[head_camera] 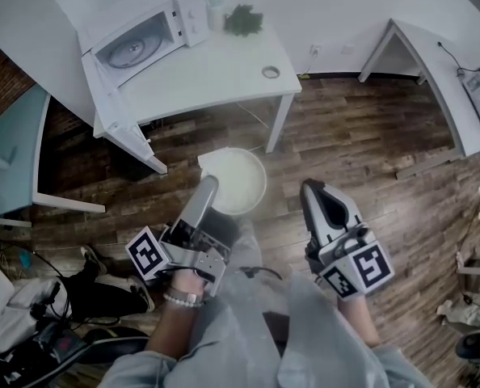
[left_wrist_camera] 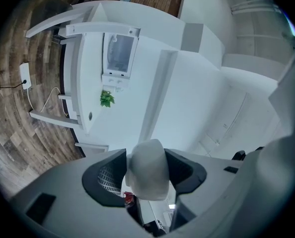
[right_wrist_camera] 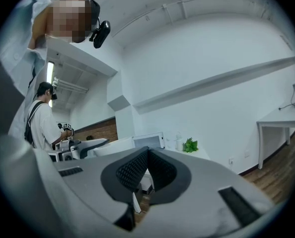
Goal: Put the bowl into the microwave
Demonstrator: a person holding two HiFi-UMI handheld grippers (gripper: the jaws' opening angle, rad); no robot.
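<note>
In the head view I hold a white bowl [head_camera: 240,182] by its near-left rim with my left gripper [head_camera: 210,183], above the wooden floor in front of the white table [head_camera: 216,75]. In the left gripper view the jaws are shut on the bowl's rim [left_wrist_camera: 147,175], left gripper [left_wrist_camera: 146,157]. The white microwave [head_camera: 143,39] stands on the table's far left with its door [head_camera: 119,124] swung open and its glass plate showing; it also shows ahead as microwave [left_wrist_camera: 120,53]. My right gripper [head_camera: 313,191] is shut and empty, level with the bowl to its right; its pads meet, right gripper [right_wrist_camera: 146,158].
On the table are a green plant [head_camera: 244,20], a pale cup [head_camera: 216,10] and a small round ring [head_camera: 270,72]. A second white desk [head_camera: 434,63] stands at the right and a teal table [head_camera: 10,152] at the left. A person's legs [head_camera: 103,293] lie at lower left.
</note>
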